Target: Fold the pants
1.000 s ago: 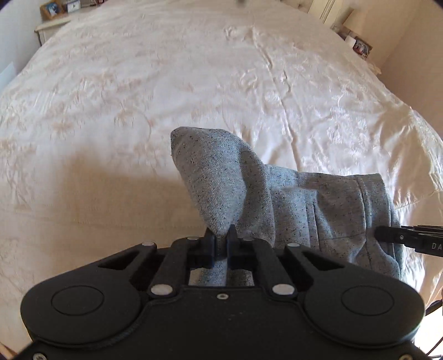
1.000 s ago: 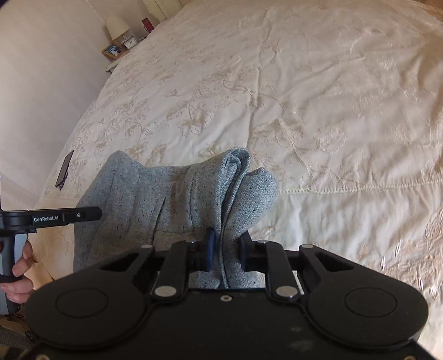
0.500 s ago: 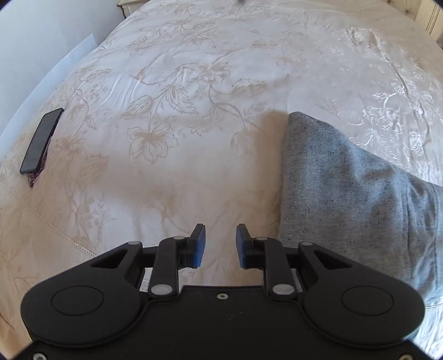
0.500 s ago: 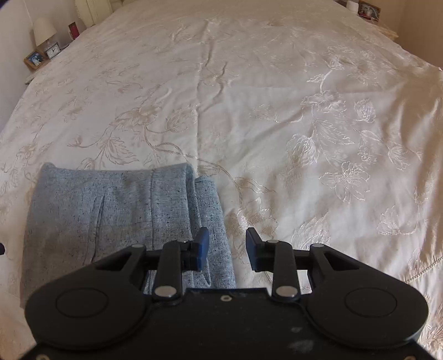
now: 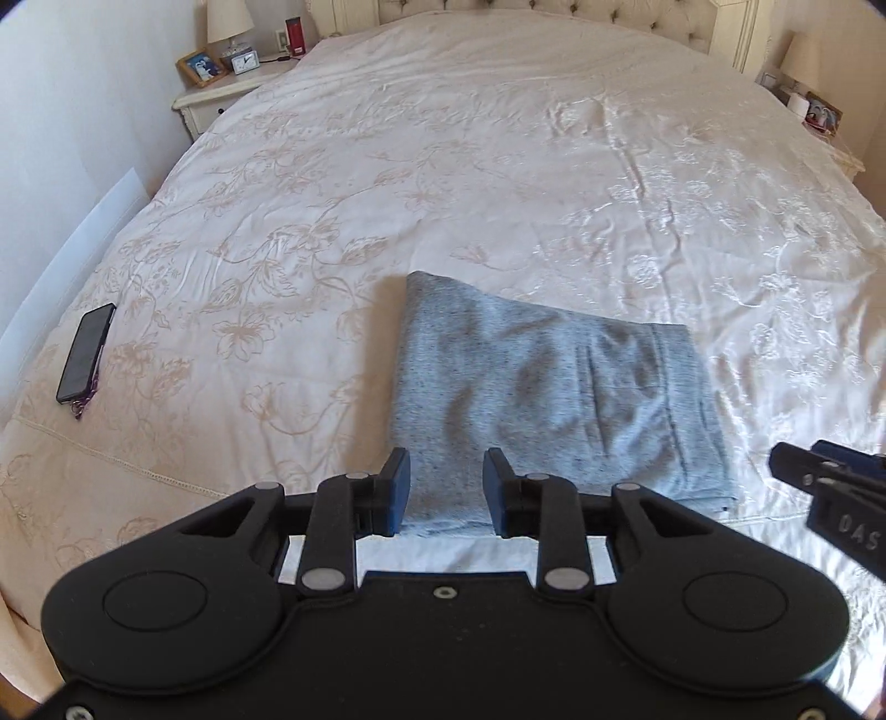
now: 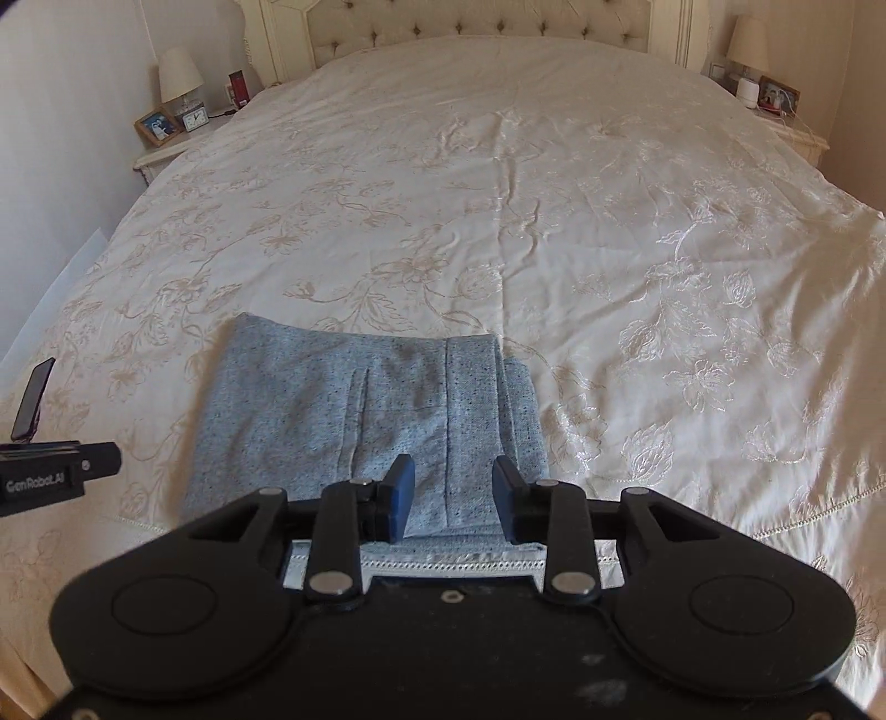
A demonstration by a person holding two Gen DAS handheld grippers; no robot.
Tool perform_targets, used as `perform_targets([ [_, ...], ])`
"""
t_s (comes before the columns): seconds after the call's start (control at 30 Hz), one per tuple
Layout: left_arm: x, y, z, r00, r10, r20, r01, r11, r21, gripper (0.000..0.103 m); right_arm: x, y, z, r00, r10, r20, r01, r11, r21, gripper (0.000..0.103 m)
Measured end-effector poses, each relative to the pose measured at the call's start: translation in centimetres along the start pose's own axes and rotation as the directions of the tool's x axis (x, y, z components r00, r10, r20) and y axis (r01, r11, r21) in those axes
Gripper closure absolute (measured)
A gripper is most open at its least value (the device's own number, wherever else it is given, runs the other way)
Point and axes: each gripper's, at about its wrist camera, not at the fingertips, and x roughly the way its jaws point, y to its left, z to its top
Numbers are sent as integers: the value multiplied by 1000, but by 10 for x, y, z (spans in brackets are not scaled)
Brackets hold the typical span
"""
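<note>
The grey speckled pants (image 5: 548, 387) lie folded into a flat rectangle on the cream bedspread (image 5: 498, 166), near the bed's front edge. They also show in the right wrist view (image 6: 360, 410), waistband side to the right. My left gripper (image 5: 446, 490) is open and empty, hovering above the pants' near edge. My right gripper (image 6: 453, 498) is open and empty, above the near edge too. The right gripper's tip shows at the right of the left wrist view (image 5: 830, 487); the left gripper's tip shows at the left of the right wrist view (image 6: 55, 471).
A black phone (image 5: 86, 351) lies on the bedspread at the left edge. Nightstands with lamps and picture frames stand at both sides of the headboard (image 6: 476, 22). A wall runs close along the bed's left side.
Both grippers let go of the pants and opened. The pants dropped flat onto the bed, and both grippers pulled back and rose, so more of the bed shows.
</note>
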Motion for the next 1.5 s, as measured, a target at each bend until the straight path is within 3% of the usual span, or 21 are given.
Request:
perform_targets([
  [0.23,-29,-18,-15,999,-29,-17,28,999,-32,63,-46,2,-15,999,3,45,-2,1000,-24,68],
  [0.37,-39,-22,-20,1000,-11,1,11,1000,-28,63,-60,-3,-20,998,9,67,-8,1000,-11,68],
  [1.5,-48,-24,-26,999,21,30,-21,1000,0,63,-67,4,-24,998,-17,62,17,1000,2,68],
])
